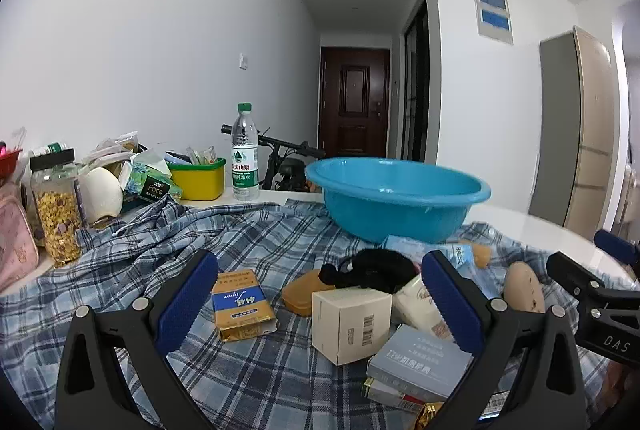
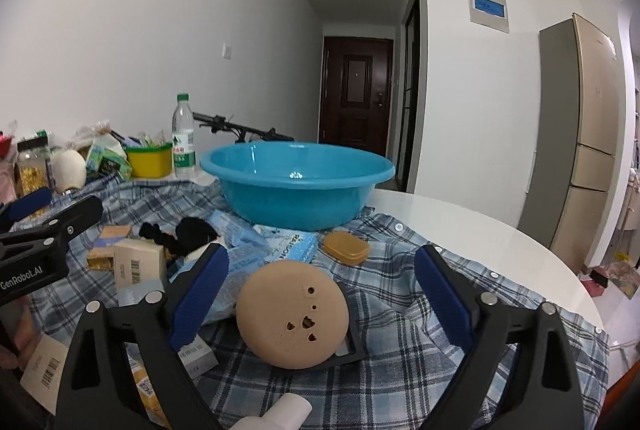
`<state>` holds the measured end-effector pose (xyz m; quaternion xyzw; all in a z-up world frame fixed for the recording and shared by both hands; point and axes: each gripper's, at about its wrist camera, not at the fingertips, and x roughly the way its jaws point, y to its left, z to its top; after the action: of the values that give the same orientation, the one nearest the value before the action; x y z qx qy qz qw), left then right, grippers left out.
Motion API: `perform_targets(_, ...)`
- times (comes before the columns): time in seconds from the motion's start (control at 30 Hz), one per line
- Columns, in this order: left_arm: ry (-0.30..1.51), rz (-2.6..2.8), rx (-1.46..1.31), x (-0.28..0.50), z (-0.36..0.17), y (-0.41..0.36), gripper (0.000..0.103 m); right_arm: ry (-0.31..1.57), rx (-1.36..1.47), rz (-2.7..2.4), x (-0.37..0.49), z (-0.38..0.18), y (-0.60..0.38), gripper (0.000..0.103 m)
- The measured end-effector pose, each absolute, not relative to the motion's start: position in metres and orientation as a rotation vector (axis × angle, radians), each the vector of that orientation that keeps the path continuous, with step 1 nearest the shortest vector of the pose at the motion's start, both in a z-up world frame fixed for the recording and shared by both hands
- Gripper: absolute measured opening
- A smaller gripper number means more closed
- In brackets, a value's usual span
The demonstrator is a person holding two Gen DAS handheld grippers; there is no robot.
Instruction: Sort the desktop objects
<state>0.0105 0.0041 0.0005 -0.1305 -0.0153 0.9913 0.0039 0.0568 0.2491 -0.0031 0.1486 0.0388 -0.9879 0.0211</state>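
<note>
A blue basin [image 1: 396, 198] stands on the plaid cloth [image 1: 256, 234]; it also shows in the right wrist view [image 2: 296, 186]. My left gripper [image 1: 320, 304] is open above a white carton [image 1: 350, 322], a gold packet [image 1: 240, 304], an orange soap case [image 1: 304, 292], a black cloth item [image 1: 376, 268] and a grey box [image 1: 420, 360]. My right gripper [image 2: 320, 294] is open, its jaws either side of a tan round disc [image 2: 292, 314] with holes. An orange soap case [image 2: 346, 248] and light-blue packets [image 2: 288, 246] lie beyond.
At the back left stand a water bottle [image 1: 245, 154], a yellow tub [image 1: 197, 176], a tissue pack [image 1: 148, 178], a white egg-shaped object [image 1: 102, 194] and a cereal jar [image 1: 58, 206]. The white table's edge [image 2: 500, 234] curves on the right. A white tube [image 2: 276, 416] lies near the bottom.
</note>
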Motion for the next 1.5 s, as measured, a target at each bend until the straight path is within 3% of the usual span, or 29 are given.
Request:
perform_targets(0.33, -0.054, 3.074, -0.417, 0.009, 0.0, 0.004, 0.103, 0.104, 0.467, -3.06, 0.057, -0.003, 0.252, 0.093)
perform_targets(0.53, 0.056, 3.051, -0.497, -0.002, -0.003, 0.018, 0.103, 0.11, 0.524, -3.009, 0.049, -0.005, 0.25, 0.093)
perform_targets(1.07, 0.039, 3.052, -0.631, -0.019, -0.011, 0.015, 0.103, 0.049, 0.636, -3.0, 0.036, -0.01, 0.258, 0.094)
perform_targets(1.37, 0.134, 3.081, -0.643, -0.011, -0.003, 0.018, 0.103, 0.084, 0.619, -3.056, 0.039, -0.007, 0.256, 0.094)
perform_targets(1.5, 0.068, 2.988, -0.661, -0.009, 0.021, 0.011, 0.103, 0.126, 0.717, -3.032, 0.039, 0.001, 0.254, 0.094)
